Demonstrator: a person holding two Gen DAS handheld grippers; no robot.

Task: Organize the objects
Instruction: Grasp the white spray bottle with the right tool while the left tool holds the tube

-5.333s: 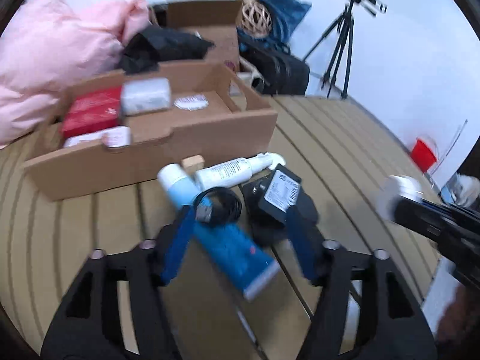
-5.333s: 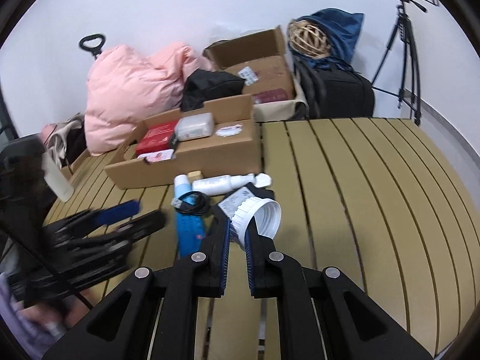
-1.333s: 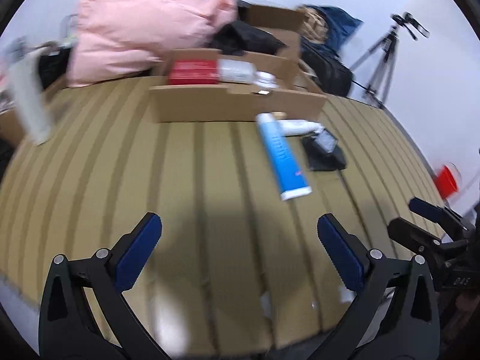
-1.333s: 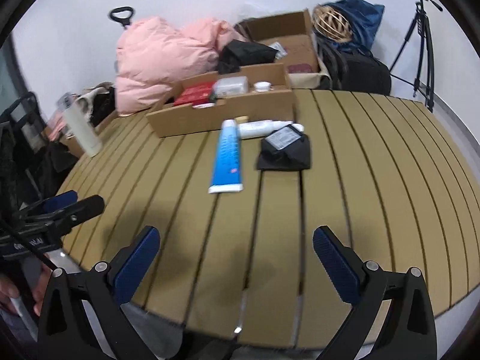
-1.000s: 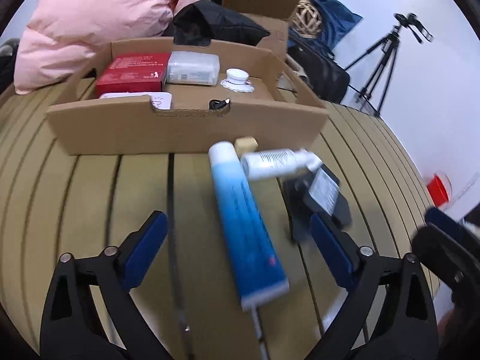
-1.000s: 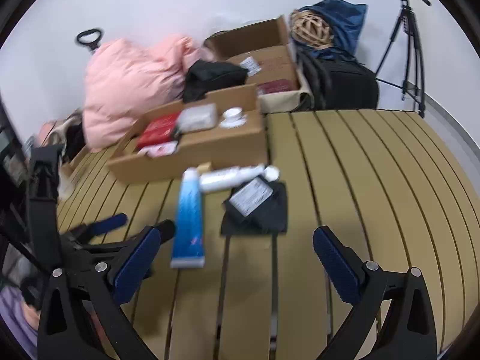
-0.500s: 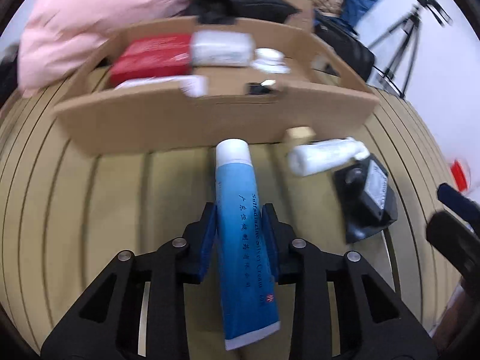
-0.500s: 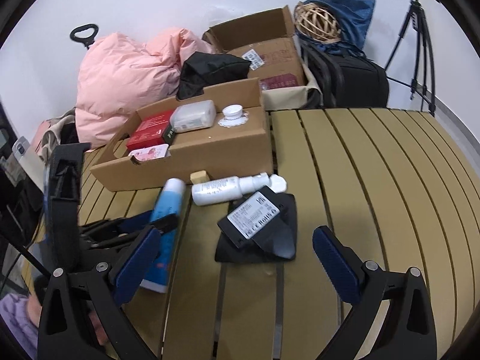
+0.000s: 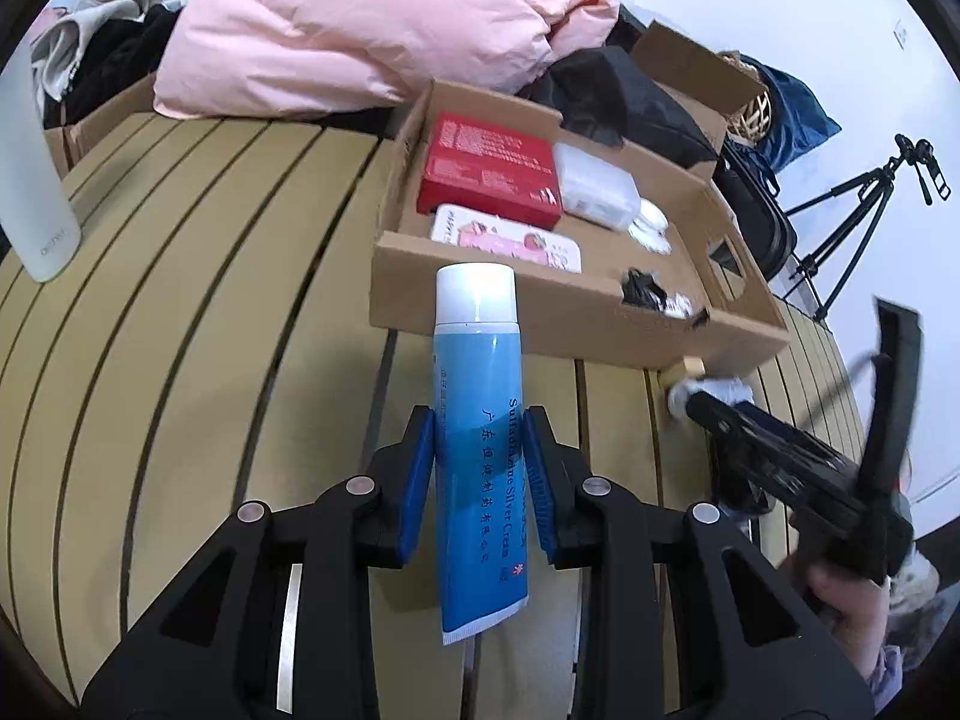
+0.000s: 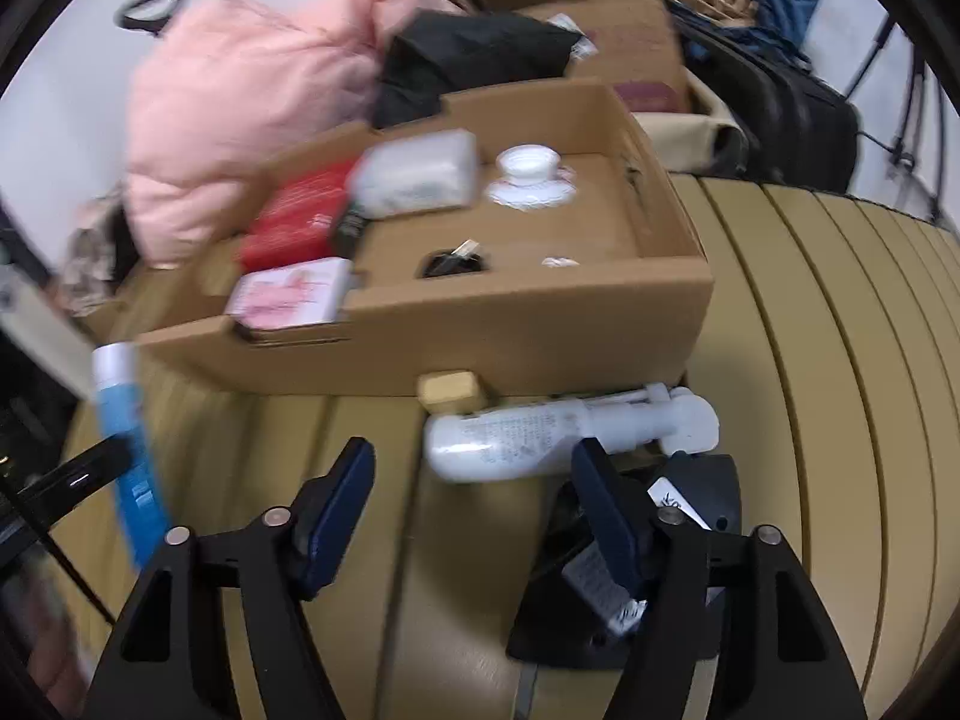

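My left gripper (image 9: 477, 483) is shut on a blue cream tube (image 9: 480, 420) with a white cap, held above the slatted table and pointing at the open cardboard box (image 9: 540, 306). The tube (image 10: 129, 450) also shows at the left of the right wrist view. My right gripper (image 10: 480, 498) hangs over a white spray bottle (image 10: 540, 435) lying in front of the box (image 10: 540, 336). Its jaws are closing, with the bottle just ahead of the fingertips and nothing pressed between them. A black power adapter (image 10: 690, 504) lies under its right finger.
The box holds a red carton (image 9: 492, 165), a clear case (image 9: 594, 186), a pink tin (image 9: 510, 237), a white lid (image 10: 531, 171) and a black cable (image 10: 450, 264). A small tan block (image 10: 447, 390) sits by the box. A white bottle (image 9: 36, 180) stands far left. Pink bedding (image 9: 360, 18) lies behind.
My left gripper closed on the blue tube and lifted it, swinging left. My right gripper moved down toward the spray bottle and its jaws narrowed.
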